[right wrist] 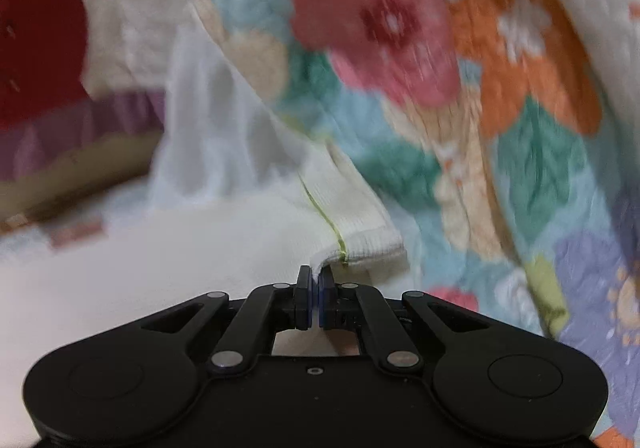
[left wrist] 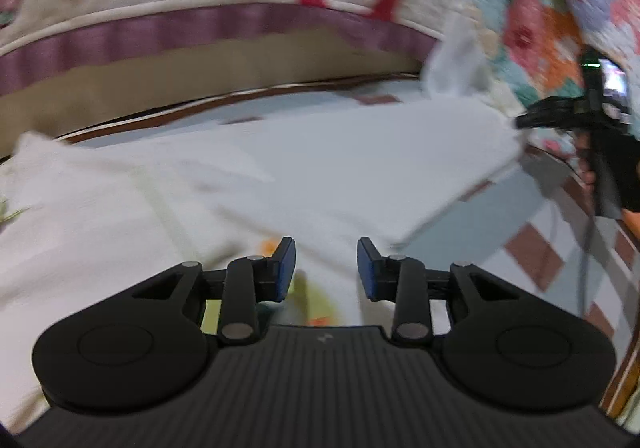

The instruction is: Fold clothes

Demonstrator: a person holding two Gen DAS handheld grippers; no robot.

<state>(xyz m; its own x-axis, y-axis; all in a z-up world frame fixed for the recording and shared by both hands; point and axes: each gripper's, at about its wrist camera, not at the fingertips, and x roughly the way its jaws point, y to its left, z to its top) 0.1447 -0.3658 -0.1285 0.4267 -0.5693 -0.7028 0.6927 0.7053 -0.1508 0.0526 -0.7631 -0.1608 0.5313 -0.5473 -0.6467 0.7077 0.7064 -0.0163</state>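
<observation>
Right claw (right wrist: 315, 294) clenched on hem corner of white garment (right wrist: 224, 248), ribbed cuff with yellow-green seam (right wrist: 360, 236) just ahead and right of pads. Left claw (left wrist: 326, 268) released, jaws apart, nothing pinched; garment lies flat on bed (left wrist: 520, 215) directly under and ahead of it, cloth running from left claw across toward right claw (left wrist: 560, 115) at far right. Long axis roughly left claw to right claw. Floral quilt (right wrist: 460, 67) bunched close behind right claw. Likely next: left claw drops straight down onto near edge, nearer than right. Heavy blur, exact edge under left claw unclear.
</observation>
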